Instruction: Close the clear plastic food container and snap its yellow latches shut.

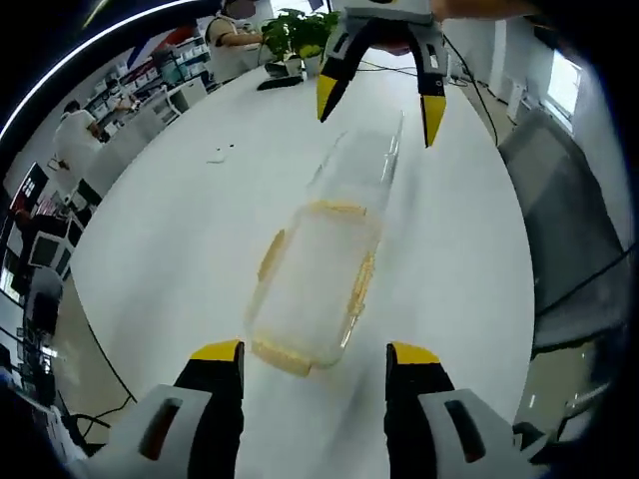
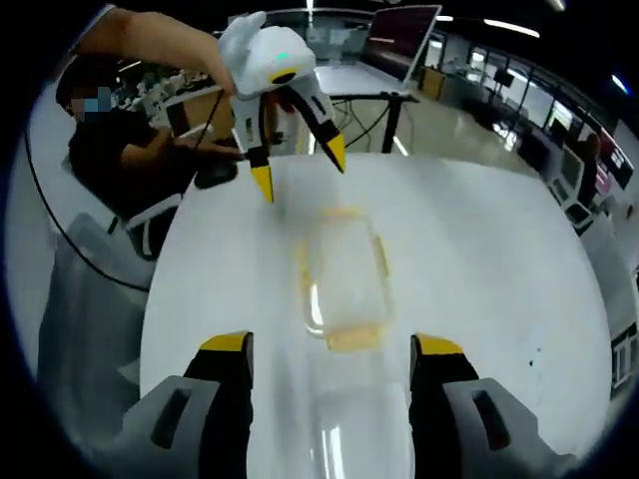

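Left gripper view: clear container (image 1: 318,284) with yellow latches (image 1: 359,289) on white surface (image 1: 180,239), lid (image 1: 364,160) at 12 o'clock. Left gripper (image 1: 315,359) fingers spread, right gripper (image 1: 379,105) fingers spread, neither touching.

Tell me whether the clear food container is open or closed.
Open. The container sits on the white table with its clear lid lying flat beyond it, and its yellow latches splay outward.

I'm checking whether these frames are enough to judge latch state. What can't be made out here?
- Left gripper view: the container is motion-blurred, so whether its yellow latches are snapped is unclear.
- Left gripper view: the clear lid blends into the white table; its edges are faint.
- Right gripper view: the lid's near end lies low between that gripper's jaws, washed out by glare.
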